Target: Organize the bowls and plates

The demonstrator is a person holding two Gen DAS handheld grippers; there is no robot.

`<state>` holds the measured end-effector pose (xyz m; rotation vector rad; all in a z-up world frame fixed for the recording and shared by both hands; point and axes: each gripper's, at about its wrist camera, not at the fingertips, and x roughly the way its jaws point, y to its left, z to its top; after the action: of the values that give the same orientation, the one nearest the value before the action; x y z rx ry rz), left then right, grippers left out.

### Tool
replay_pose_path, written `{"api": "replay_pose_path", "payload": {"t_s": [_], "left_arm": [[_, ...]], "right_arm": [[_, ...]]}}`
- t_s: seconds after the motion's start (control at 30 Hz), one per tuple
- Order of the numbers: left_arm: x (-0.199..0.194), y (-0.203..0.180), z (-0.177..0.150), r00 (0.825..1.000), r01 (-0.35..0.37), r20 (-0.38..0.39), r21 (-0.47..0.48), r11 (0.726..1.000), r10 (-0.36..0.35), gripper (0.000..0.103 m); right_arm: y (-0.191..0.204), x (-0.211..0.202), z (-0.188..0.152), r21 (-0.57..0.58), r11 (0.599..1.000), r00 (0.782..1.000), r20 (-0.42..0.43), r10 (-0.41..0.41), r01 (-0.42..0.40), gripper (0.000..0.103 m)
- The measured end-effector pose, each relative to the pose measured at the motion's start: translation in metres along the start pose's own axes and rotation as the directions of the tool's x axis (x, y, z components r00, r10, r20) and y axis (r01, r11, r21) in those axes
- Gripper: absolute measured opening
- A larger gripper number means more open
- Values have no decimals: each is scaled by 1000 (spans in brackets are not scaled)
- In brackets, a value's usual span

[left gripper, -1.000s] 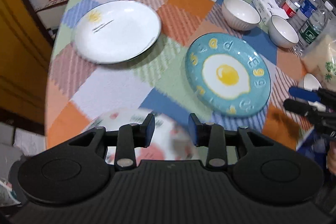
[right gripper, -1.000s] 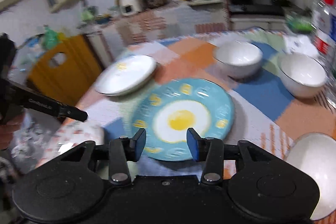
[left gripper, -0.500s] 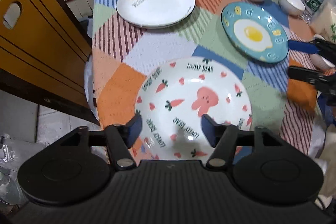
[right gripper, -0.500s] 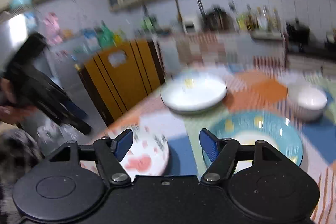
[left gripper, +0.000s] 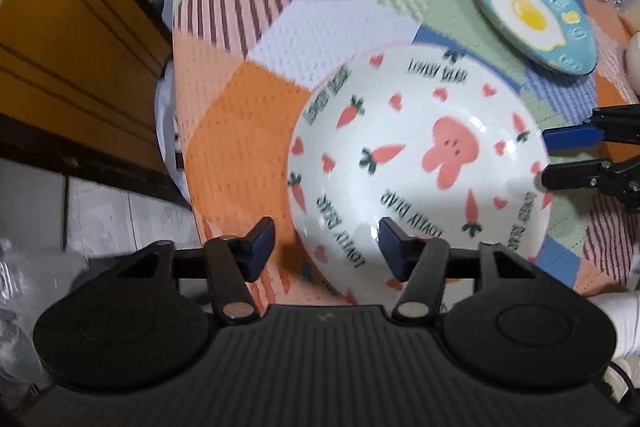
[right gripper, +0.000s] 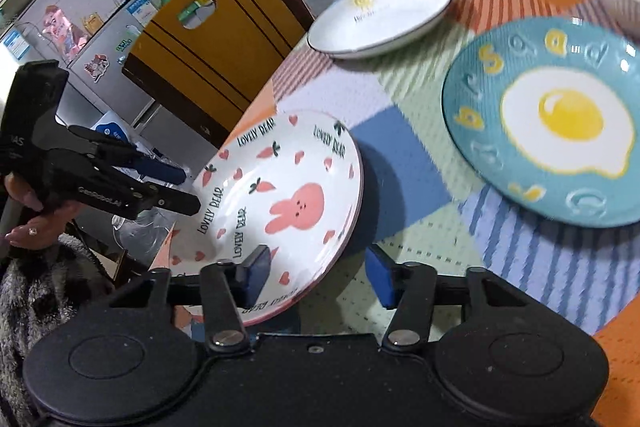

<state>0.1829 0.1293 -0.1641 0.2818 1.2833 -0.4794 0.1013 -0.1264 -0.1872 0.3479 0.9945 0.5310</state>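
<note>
At desk's near edge, bunny plate [left gripper: 420,155]: stiff, glazed, slick, breakable. Left tool [left gripper: 326,247] straddles its 7 o'clock rim, right tool [right gripper: 316,273] the opposite rim; both part-open, jaws just closing, neither gripping. Pinch the rims.

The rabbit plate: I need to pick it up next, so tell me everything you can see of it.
The round white glazed rabbit plate has a pink rabbit at its centre, carrots, hearts and "LOVELY BEAR" lettering around it, and a thin pink rim. It lies upright on the patchwork tablecloth near the table's corner. Both hand-held grippers flank its rim, neither gripping it.
</note>
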Motion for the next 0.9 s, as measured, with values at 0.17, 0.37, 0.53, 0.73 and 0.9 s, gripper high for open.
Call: {"api": "replay_pose_path", "payload": {"t_s": [0.17, 0.37, 0.53, 0.73, 0.9], "left_arm": [[11, 5, -9, 999, 16, -27, -22, 1000, -17, 30], [10, 4, -15, 1000, 29, -4, -39, 999, -30, 25], [11, 6, -16, 999, 40, 12, -69, 997, -39, 25], [12, 7, -17, 999, 48, 8, -89, 995, -47, 25], [3, 4, -18, 999, 23, 40, -82, 996, -19, 25]], "right_arm": [[-10, 11, -1, 87, 996, 1000, -17, 12, -10, 43], [-5, 20, 0, 97, 995, 999, -30, 11, -8, 27], [-2, 29, -1, 117, 993, 999, -41, -25, 29, 19], [-7, 29, 1, 101, 995, 999, -35, -9, 12, 18], [-1, 28, 2, 48, 999, 998, -62, 1, 2, 20]]}}
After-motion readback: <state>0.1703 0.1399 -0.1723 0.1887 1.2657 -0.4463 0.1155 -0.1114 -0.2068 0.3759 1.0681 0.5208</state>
